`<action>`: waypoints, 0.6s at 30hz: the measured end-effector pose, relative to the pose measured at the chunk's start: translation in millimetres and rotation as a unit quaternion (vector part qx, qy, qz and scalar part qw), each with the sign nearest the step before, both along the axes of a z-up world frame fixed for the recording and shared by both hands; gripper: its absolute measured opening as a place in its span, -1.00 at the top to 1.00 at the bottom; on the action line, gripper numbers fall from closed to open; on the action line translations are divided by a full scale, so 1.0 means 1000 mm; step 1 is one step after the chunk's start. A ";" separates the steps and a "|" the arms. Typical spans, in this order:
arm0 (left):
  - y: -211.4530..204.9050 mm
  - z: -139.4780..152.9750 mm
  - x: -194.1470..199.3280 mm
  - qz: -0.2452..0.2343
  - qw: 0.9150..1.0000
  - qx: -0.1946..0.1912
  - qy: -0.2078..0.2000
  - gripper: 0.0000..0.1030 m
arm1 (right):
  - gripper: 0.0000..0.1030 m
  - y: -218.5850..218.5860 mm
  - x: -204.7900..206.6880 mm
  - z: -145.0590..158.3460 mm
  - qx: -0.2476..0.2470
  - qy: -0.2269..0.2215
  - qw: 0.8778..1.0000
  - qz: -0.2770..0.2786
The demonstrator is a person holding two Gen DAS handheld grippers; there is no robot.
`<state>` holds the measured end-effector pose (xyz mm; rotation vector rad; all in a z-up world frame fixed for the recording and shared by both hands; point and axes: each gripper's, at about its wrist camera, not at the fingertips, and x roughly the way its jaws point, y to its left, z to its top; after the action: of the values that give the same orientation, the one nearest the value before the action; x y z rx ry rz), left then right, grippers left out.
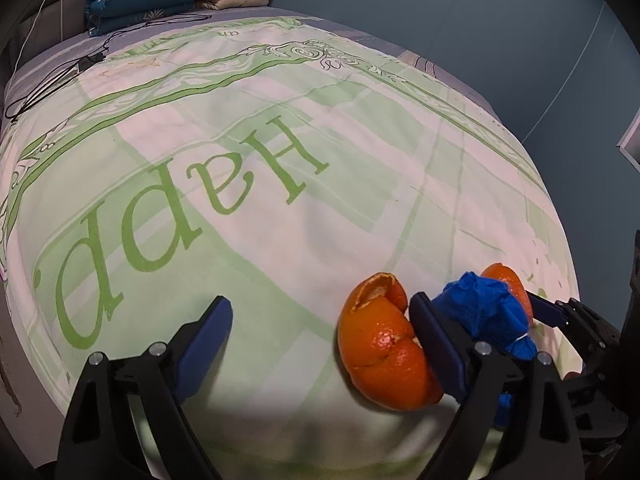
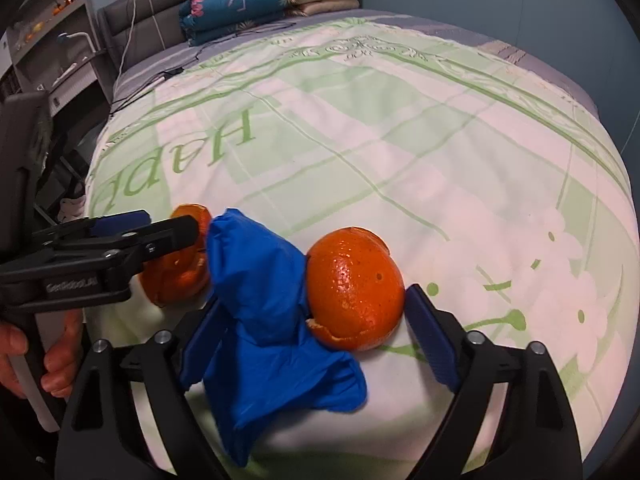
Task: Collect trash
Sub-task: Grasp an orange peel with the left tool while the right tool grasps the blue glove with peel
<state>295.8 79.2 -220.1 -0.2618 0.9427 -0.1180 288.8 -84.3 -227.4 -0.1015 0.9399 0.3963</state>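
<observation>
Reaching down over the bed, you hold both tools wide apart, the right tool around an orange peel and blue glove, the left tool beside another peel; closing comes next.

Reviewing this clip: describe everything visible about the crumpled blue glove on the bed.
The blue glove is thin, glossy, rubbery-looking material, crumpled into a soft heap with folds, one flap trailing toward the camera. It lies on the green-and-white bedspread between two orange peel pieces, leaning against the rounded peel on its right, with the other peel at its left. It sits between the open right gripper's fingers, its left side against the left blue pad; not yet pinched.
</observation>
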 end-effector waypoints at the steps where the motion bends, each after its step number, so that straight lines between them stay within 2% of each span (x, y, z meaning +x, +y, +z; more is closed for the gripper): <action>1: 0.000 0.000 0.000 -0.001 1.000 0.001 -0.001 -0.64 | -0.48 0.000 0.001 -0.001 -0.002 0.000 1.000 -0.001; 4: -0.003 -0.001 0.002 -0.006 1.000 0.002 -0.002 -0.59 | -0.34 0.000 0.003 -0.002 -0.007 -0.001 1.000 -0.003; 7: -0.004 -0.002 0.004 -0.008 1.000 0.002 -0.002 -0.47 | -0.10 -0.001 0.006 -0.003 -0.012 0.000 1.000 -0.009; 9: -0.004 -0.002 0.004 -0.011 1.000 -0.003 -0.002 -0.28 | 0.06 -0.002 0.008 -0.004 -0.014 0.001 1.000 -0.013; 10: -0.005 -0.002 0.005 -0.014 1.000 -0.005 -0.001 -0.22 | 0.08 -0.004 0.009 -0.003 -0.014 0.002 1.000 -0.016; 15: -0.017 -0.002 0.005 -0.041 0.999 -0.012 -0.001 0.35 | 0.27 -0.006 0.011 -0.003 -0.018 0.003 1.000 -0.023; 18: -0.023 -0.001 0.002 -0.047 0.999 0.001 -0.010 0.37 | 0.31 -0.011 0.012 -0.002 -0.010 0.009 0.999 -0.033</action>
<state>298.0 56.5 -220.8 -0.2151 0.9352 -0.2060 300.9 -95.7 -229.5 -0.0843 0.9632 0.3282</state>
